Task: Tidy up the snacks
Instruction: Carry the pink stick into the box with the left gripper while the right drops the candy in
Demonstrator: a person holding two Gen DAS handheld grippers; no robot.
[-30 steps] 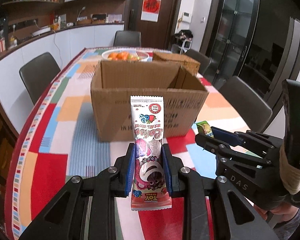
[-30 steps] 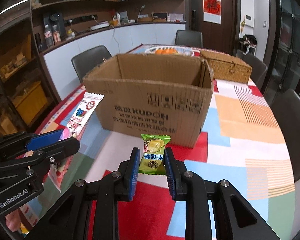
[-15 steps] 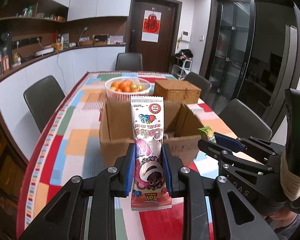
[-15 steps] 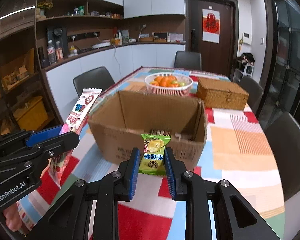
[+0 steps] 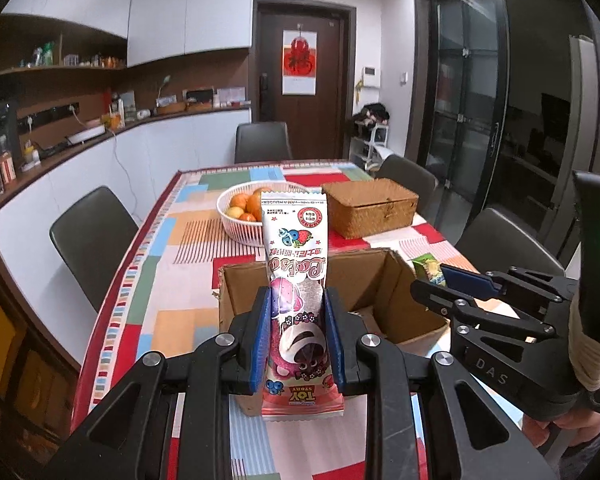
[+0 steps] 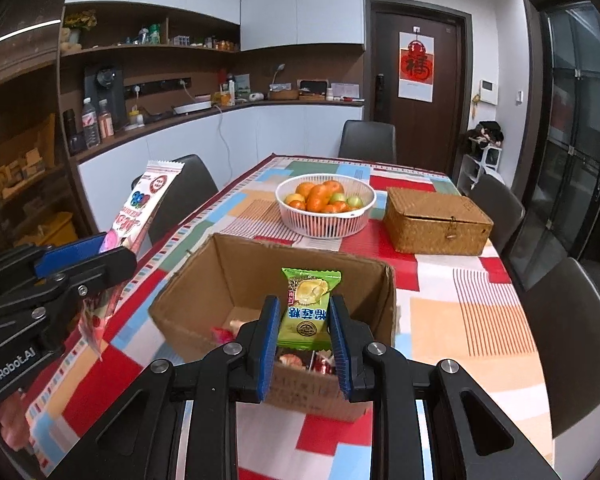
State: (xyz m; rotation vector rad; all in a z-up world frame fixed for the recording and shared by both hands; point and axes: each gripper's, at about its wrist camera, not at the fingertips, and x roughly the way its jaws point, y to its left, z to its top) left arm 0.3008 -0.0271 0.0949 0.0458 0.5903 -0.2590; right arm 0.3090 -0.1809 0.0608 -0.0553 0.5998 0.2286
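My left gripper (image 5: pixel 296 340) is shut on a tall pink snack packet (image 5: pixel 294 264) and holds it upright above the near edge of an open cardboard box (image 5: pixel 396 292). My right gripper (image 6: pixel 305 334) is shut on a small green durian candy packet (image 6: pixel 308 304) and holds it over the box (image 6: pixel 228 272), near its front wall. Several wrapped snacks (image 6: pixel 300 360) lie on the box floor. Each gripper shows in the other's view: the right one (image 5: pixel 452 280) beside the box, the left one (image 6: pixel 80 256) with the pink packet (image 6: pixel 140 204).
A white basket of oranges (image 6: pixel 326 208) and a woven lidded box (image 6: pixel 436 220) stand behind the cardboard box on the patchwork tablecloth (image 6: pixel 460 304). Dark chairs (image 5: pixel 92 240) surround the table. A counter with bottles runs along the left wall.
Both grippers have risen and moved forward with their packets. The view went from the box's front wall to looking down into its open top.
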